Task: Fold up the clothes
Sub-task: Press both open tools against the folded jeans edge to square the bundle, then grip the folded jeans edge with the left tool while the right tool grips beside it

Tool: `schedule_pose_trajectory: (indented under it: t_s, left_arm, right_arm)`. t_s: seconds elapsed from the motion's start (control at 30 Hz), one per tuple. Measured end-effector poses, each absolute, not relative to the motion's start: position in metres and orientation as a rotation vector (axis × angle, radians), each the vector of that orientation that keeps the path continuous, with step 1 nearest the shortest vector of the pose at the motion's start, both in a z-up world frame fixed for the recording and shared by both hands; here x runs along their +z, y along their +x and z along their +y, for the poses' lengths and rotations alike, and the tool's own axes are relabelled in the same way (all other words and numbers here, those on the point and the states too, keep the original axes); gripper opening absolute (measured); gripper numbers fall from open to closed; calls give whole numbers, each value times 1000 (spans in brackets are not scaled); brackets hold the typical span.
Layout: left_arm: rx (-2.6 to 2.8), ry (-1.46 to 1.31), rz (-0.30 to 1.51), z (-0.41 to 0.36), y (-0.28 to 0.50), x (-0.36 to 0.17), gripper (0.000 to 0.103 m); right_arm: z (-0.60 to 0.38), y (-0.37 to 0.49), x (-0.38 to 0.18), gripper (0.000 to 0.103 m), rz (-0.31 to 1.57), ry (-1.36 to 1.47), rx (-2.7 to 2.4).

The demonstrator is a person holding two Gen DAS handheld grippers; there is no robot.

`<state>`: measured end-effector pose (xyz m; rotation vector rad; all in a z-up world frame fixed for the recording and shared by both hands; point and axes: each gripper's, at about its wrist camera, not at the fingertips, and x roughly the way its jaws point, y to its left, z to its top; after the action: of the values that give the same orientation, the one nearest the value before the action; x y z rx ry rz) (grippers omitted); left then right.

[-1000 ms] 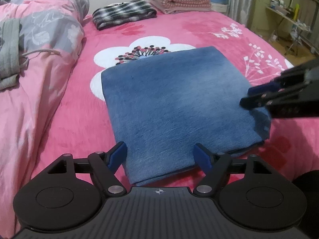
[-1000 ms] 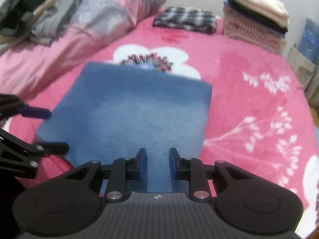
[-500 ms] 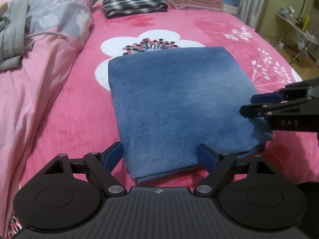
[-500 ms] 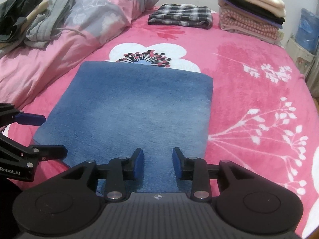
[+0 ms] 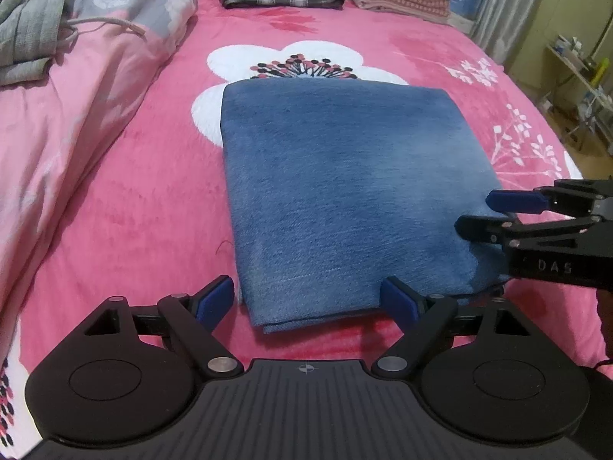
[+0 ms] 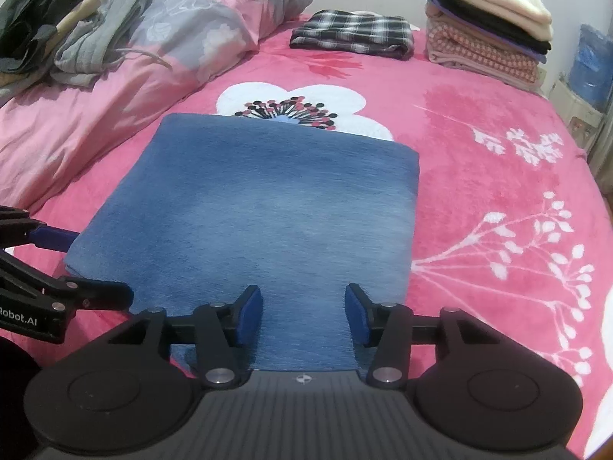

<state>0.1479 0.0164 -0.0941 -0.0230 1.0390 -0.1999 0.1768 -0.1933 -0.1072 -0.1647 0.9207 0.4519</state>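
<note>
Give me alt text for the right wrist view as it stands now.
A folded blue cloth lies flat on a pink flowered bed, with the right gripper opening over its near edge, pads clear of it. The left gripper shows at the cloth's left corner; a plaid garment and a stack of folded clothes sit at the far end.

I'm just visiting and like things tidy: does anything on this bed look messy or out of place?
The folded blue garment lies flat and square. What stands out is the heap of grey and dark clothes crumpled on the pink duvet, unlike the folded plaid garment and the neat stack behind.
</note>
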Motion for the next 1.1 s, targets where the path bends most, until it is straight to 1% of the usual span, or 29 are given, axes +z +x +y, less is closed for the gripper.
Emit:
schedule_pose_trajectory:
  t_s: [0.13, 0.23, 0.53, 1.1]
  left_arm:
    - [-191, -32, 1048, 17, 148, -95, 89]
    - [-183, -30, 1055, 17, 149, -96, 91]
    - [-163, -29, 1072, 19, 150, -98, 96]
    - [-141, -35, 1101, 19, 151, -102, 100]
  right_arm:
    - [-189, 175, -108, 59, 917, -184, 457]
    - [-189, 174, -108, 60, 916, -182, 459]
    - [-188, 173, -109, 61, 910, -179, 458]
    - [-187, 171, -110, 62, 898, -178, 456]
